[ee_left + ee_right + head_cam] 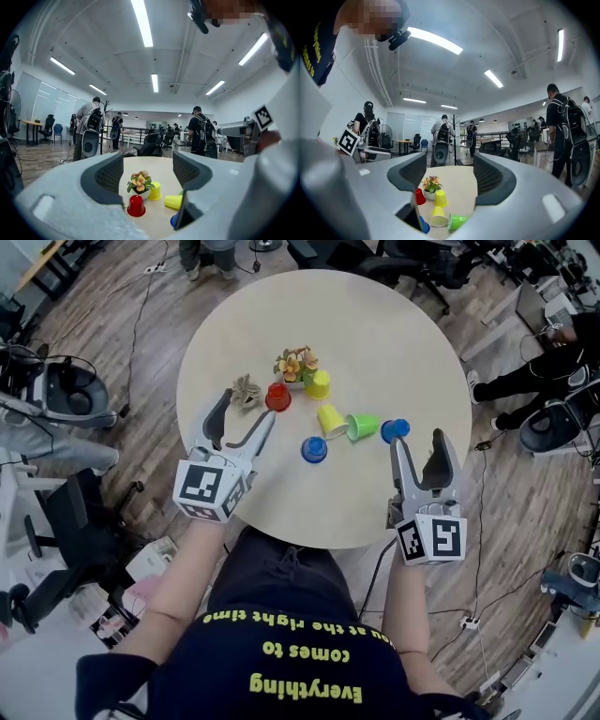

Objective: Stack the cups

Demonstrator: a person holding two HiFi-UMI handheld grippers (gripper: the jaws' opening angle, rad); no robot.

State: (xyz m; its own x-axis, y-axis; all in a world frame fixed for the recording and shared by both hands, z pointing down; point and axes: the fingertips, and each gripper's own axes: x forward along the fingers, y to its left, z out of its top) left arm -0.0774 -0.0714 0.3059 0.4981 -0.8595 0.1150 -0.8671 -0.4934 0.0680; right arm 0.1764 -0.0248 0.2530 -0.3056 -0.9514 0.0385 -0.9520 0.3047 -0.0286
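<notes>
The left tool (247,407) and right tool (420,439) are hovering low in the frame over the round surface (375,324), jaws standing apart and gripping nothing. The cups are sitting unstacked mid-frame by a flower pot (295,364): red cup (277,397), standing yellow cup (319,383), tipped yellow cup (331,418), tipped green cup (362,426), left blue cup (314,449), right blue cup (395,430).
</notes>
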